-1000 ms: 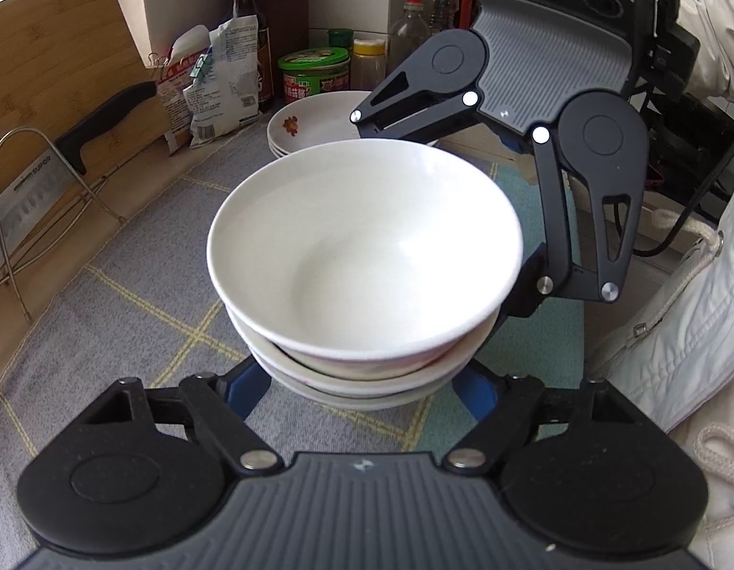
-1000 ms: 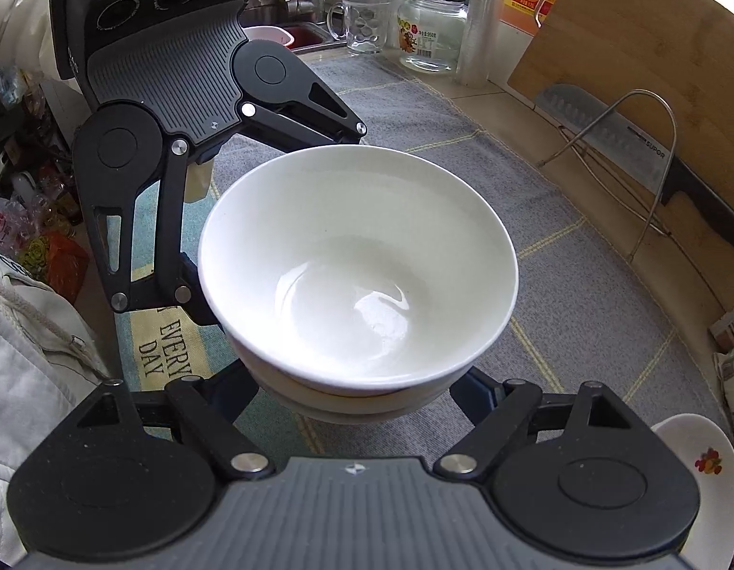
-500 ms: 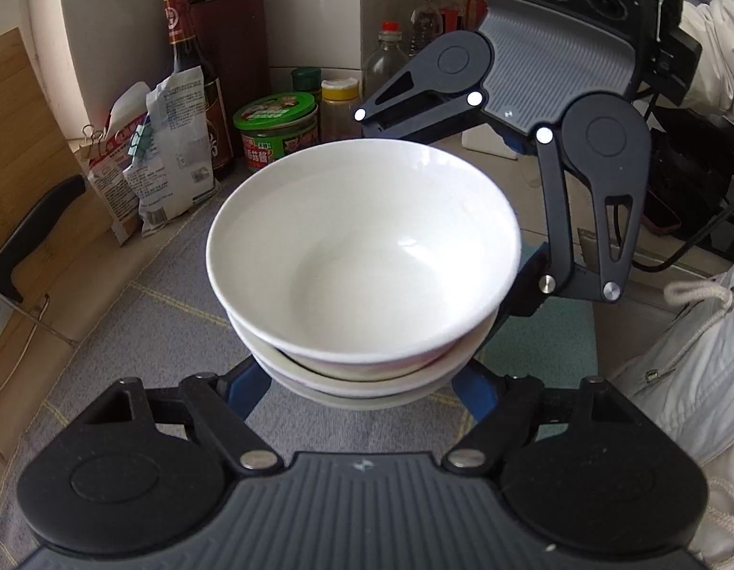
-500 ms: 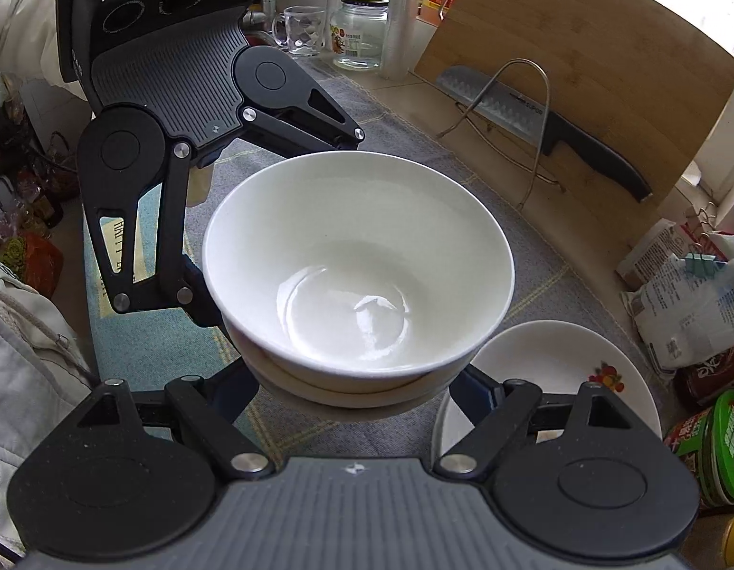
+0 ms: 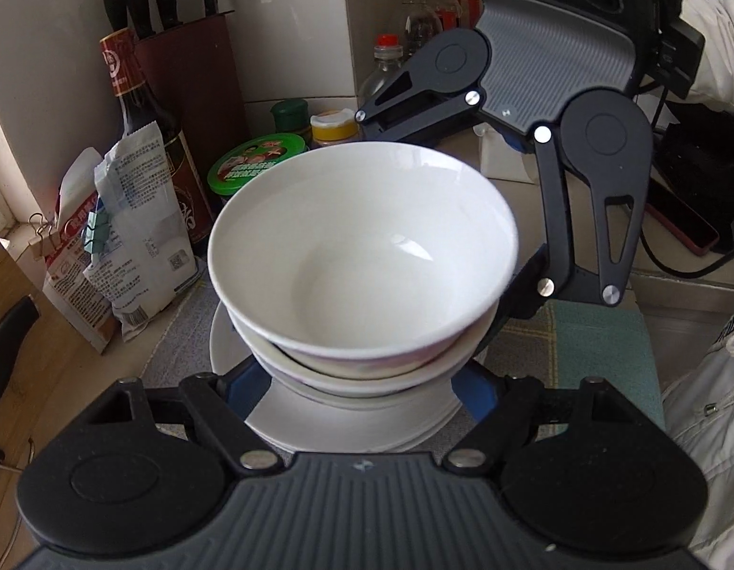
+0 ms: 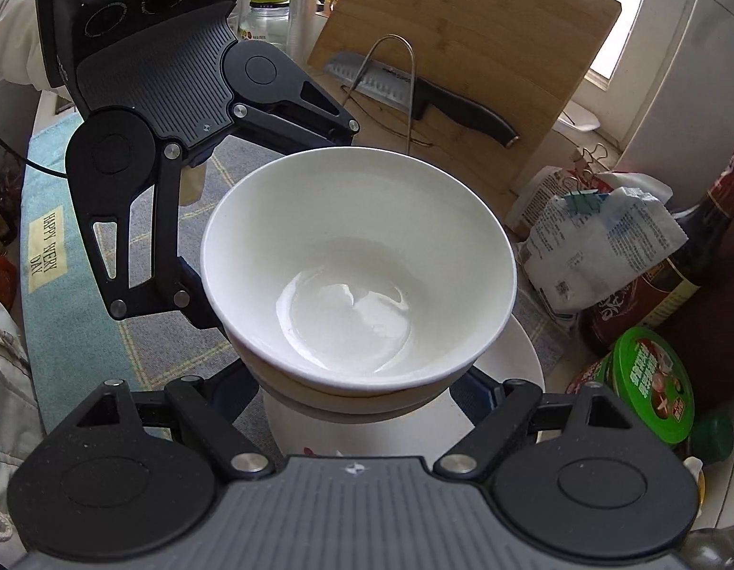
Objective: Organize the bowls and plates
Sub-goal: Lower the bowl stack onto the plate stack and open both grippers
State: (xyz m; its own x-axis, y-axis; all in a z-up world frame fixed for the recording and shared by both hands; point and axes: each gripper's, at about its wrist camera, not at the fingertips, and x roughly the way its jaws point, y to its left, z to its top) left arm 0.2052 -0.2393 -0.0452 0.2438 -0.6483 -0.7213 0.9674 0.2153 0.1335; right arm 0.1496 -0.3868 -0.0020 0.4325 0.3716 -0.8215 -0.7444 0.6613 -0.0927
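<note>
Bowls (image 5: 362, 256): a nested stack of white bowls, the top one empty, held up above the counter between the two grippers.
Left gripper (image 5: 362, 380): jaws clamped on the lower part of the bowl stack, its blue pads pressed to either side.
Right gripper (image 6: 367, 389): jaws likewise pinching the stack from the opposite side; in the left wrist view it reaches in from the upper right.
Plates (image 5: 347, 422): a white pile on the grey mat (image 6: 143, 351), directly beneath the held bowls; whether the stack touches them cannot be told.
Background, left wrist view: green-lidded jar (image 5: 255, 166), dark sauce bottle (image 5: 143, 114), knife block (image 5: 191, 71), clipped paper packets (image 5: 129, 247).
Background, right wrist view: wooden cutting board (image 6: 466, 47) leaning upright, knife (image 6: 424, 90) resting against it.
</note>
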